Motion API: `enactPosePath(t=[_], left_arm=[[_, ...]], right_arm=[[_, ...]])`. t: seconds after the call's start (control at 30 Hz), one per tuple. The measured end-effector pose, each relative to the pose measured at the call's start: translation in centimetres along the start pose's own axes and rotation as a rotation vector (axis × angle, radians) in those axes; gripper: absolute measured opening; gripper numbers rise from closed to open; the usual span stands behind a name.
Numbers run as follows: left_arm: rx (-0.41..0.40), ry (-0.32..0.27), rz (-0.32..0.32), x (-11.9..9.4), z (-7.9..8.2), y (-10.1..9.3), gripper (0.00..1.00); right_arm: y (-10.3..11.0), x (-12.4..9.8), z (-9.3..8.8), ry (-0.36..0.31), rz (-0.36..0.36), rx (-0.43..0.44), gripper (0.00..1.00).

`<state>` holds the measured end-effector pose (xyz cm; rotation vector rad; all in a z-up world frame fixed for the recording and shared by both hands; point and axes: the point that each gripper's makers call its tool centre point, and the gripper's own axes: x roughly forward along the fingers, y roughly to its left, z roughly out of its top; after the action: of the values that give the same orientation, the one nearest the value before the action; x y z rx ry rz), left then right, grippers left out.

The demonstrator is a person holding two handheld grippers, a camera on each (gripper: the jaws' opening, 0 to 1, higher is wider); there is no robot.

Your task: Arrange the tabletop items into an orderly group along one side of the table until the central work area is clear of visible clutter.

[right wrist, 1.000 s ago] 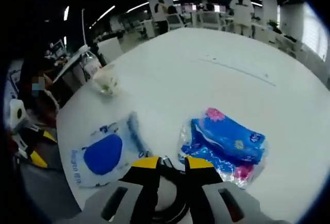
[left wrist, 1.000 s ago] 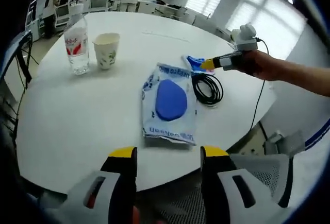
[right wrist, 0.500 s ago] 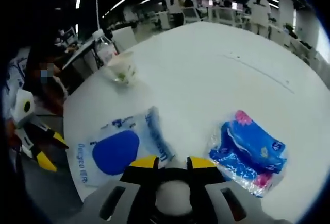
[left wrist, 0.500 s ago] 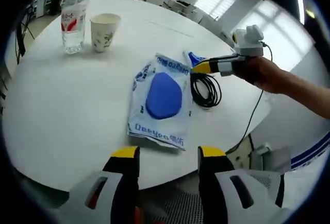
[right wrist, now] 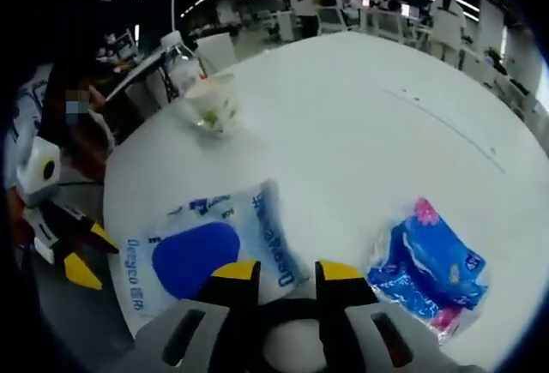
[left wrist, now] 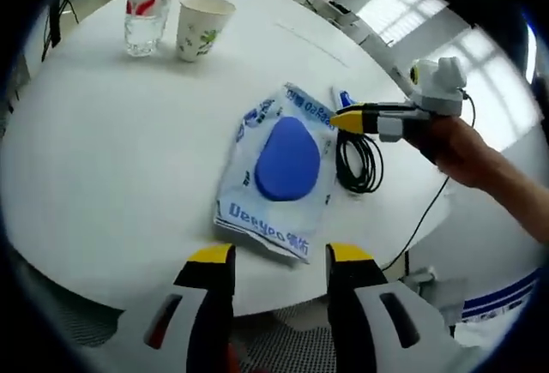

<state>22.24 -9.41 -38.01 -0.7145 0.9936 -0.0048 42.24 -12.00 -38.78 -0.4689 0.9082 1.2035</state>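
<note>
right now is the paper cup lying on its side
No, the paper cup stands upright on the white table, mouth up, beside the water bottle.

Legible text, one item: you can read "Deeyeo" in blue letters along the near edge of the white-and-blue tissue pack [left wrist: 281, 172] by the table's near edge. The water bottle [left wrist: 147, 6] label's red print is too small to read.
</note>
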Motion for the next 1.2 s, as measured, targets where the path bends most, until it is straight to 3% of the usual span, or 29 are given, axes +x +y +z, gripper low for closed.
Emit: enactPosePath(t=[0.2,0.3,0.43,0.57,0.63,0.77,0.83,0.93,1.1,1.17,1.2], left_arm=[[-0.067,0.009,-0.016,0.8,-0.7,-0.4,0.40],[-0.149,-0.034,-0.051,1.1,-0.3,-1.0,0.40],[-0.162,-0.042,-0.040,1.3,-0.6,-0.9,0.39],[-0.260,-0.061,-0.066,2.0,-0.7,-1.1,0.38],[-0.299,-0.082,-0.070,2.1,-0.5,-0.9,0.38],[-0.296,-0.097,-0.057,2.0,-0.3,-0.5,0.36],[-0.312,-0.114,-0.062,2.1,-0.3,-0.4,0.36],[-0.349,-0.139,-0.064,2.3,0.0,-0.4,0.36],[-0.327,-0.129,-0.067,2.7,-0.3,-1.0,0.34],[-0.326,-0.121,-0.066,2.9,-0.8,-1.0,0.33],[-0.330,-0.116,-0.066,2.9,-1.0,-1.0,0.33]], right_arm=[[0.0,0.3,0.1,0.015,-0.007,-0.021,0.25],[-0.9,2.0,-0.1,0.034,-0.011,-0.042,0.27],[1.1,-0.2,-0.5,0.033,-0.021,-0.042,0.29],[-0.1,2.0,-0.7,0.049,-0.018,-0.046,0.28],[0.3,1.9,-1.0,0.060,-0.011,-0.044,0.27],[0.5,1.6,-1.3,0.070,-0.020,-0.034,0.26],[-0.7,2.8,-1.2,0.074,-0.024,-0.023,0.25],[0.9,1.1,-1.4,0.068,-0.026,0.004,0.25],[-0.2,2.2,-1.4,0.062,-0.032,0.024,0.23],[0.5,1.3,-1.5,0.062,-0.035,0.024,0.23],[-0.2,2.1,-1.5,0.061,-0.035,0.026,0.23]])
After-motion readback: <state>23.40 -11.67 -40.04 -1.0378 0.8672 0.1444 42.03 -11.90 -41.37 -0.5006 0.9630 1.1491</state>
